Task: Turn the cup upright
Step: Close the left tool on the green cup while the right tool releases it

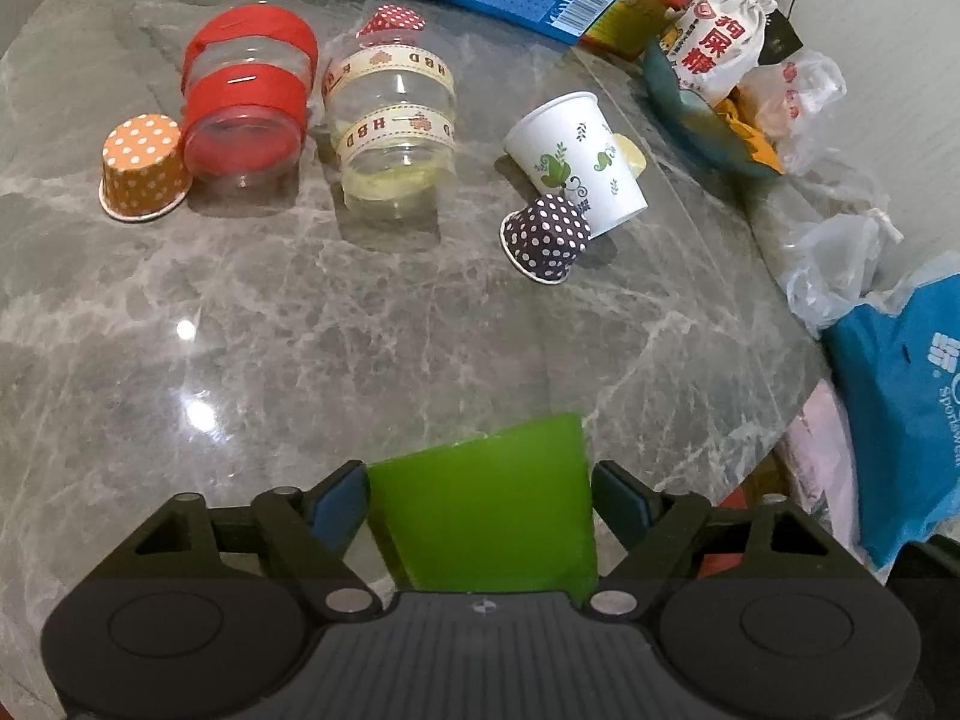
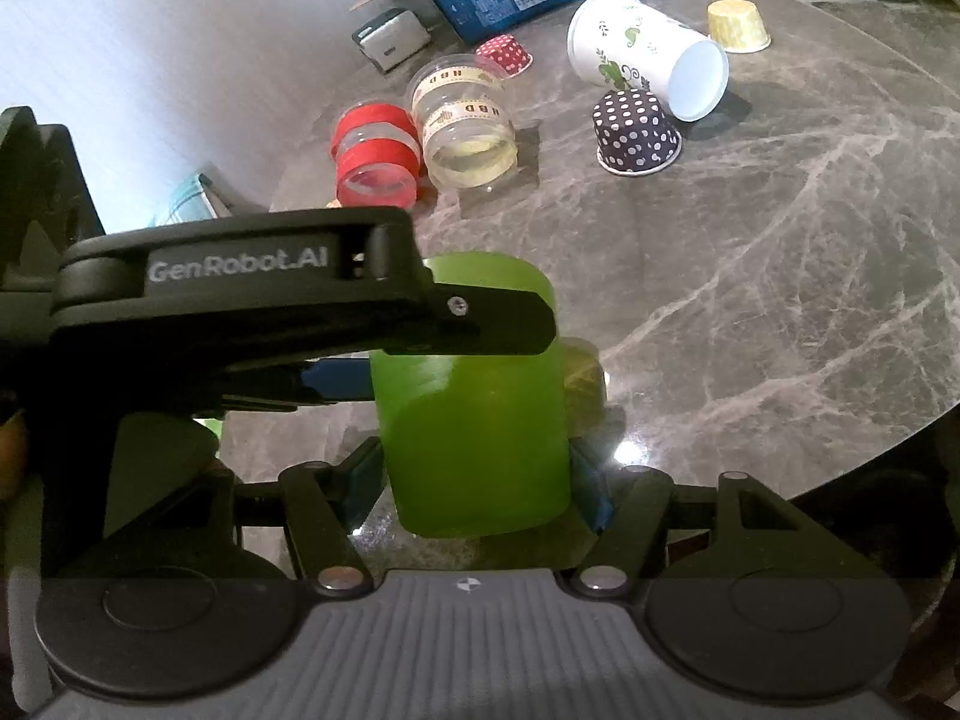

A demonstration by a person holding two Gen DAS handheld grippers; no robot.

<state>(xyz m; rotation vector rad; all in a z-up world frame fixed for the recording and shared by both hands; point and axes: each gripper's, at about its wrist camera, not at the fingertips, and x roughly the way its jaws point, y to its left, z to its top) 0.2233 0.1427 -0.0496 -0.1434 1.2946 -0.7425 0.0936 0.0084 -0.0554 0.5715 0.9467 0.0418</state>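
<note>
The left tool (image 2: 480,354) crosses the right wrist view, "GenRobot.AI" legible on its arm, hiding the upper side of the green cup (image 2: 474,420). The cup is translucent, plain, unlabelled; its mouth cannot be made out. Both tools pinch it just above the marble bench (image 1: 240,330), the right tool (image 2: 477,480) near its lower end. Behind, a ribboned jar (image 1: 393,120) reads "HBD".

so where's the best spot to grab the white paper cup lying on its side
Grip the white paper cup across its side wall, midway along, coming from above. It lies on its side on the marble table, mouth toward the table edge, and the dotted cup crowds its near side.
</note>
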